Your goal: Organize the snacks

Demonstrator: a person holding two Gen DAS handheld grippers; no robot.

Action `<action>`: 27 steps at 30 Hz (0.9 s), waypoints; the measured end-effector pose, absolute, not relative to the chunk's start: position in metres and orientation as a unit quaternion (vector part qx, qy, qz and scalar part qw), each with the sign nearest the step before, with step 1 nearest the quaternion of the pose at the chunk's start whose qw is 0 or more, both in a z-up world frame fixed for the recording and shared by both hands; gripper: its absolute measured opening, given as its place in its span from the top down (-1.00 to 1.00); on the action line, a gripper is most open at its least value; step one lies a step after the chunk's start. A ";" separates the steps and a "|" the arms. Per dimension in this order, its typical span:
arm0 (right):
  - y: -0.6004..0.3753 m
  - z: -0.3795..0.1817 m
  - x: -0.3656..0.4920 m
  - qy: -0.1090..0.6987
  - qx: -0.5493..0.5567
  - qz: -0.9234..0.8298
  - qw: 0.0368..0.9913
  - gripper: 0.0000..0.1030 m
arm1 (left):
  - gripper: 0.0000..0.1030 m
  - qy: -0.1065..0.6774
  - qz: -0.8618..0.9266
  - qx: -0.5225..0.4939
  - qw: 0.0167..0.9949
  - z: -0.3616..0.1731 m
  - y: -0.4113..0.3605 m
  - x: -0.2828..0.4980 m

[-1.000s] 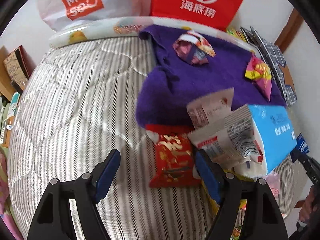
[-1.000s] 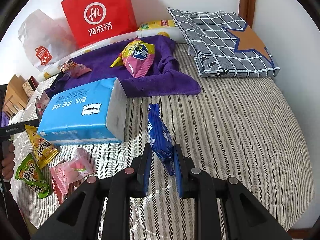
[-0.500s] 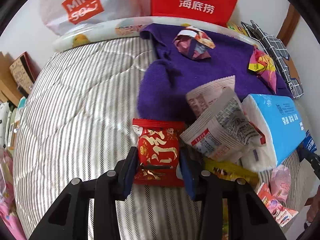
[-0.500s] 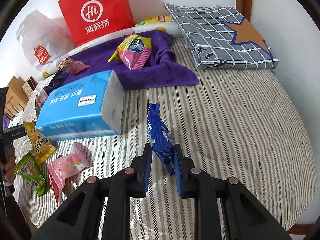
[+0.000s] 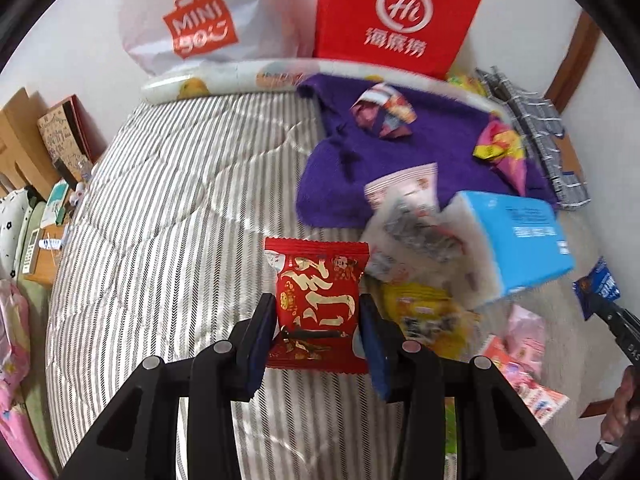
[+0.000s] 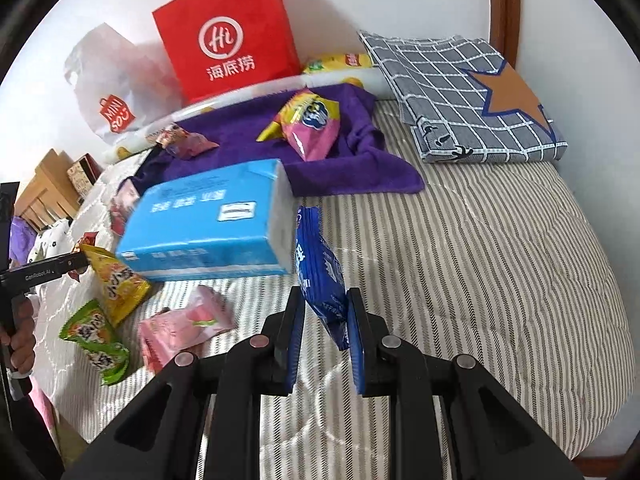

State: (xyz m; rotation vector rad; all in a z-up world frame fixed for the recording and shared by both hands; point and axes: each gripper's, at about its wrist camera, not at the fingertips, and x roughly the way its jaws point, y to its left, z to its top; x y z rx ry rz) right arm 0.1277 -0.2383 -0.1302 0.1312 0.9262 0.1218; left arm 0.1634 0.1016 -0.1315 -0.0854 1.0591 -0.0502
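black left gripper (image 5: pixel 318 346) with blue pads (image 5: pixel 376 348) and silver screws.

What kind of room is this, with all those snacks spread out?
Most likely a bedroom. The snacks lie on a bed with a striped quilt, a folded checked blanket sits at its far corner, and shopping bags lean against the wall.
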 end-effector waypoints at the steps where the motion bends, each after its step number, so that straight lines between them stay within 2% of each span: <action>1: -0.237 -0.127 0.126 0.444 0.064 0.060 0.892 0.60 | 0.24 0.501 -0.025 -0.039 0.864 -0.126 0.099 0.160; 14: -0.223 -0.082 0.114 0.408 0.058 0.065 0.909 0.60 | 0.23 0.467 -0.079 -0.042 0.880 -0.079 0.056 0.138; 27: -0.198 -0.052 0.123 0.387 0.046 0.098 0.916 0.60 | 0.23 0.454 -0.116 -0.040 0.882 -0.057 0.021 0.142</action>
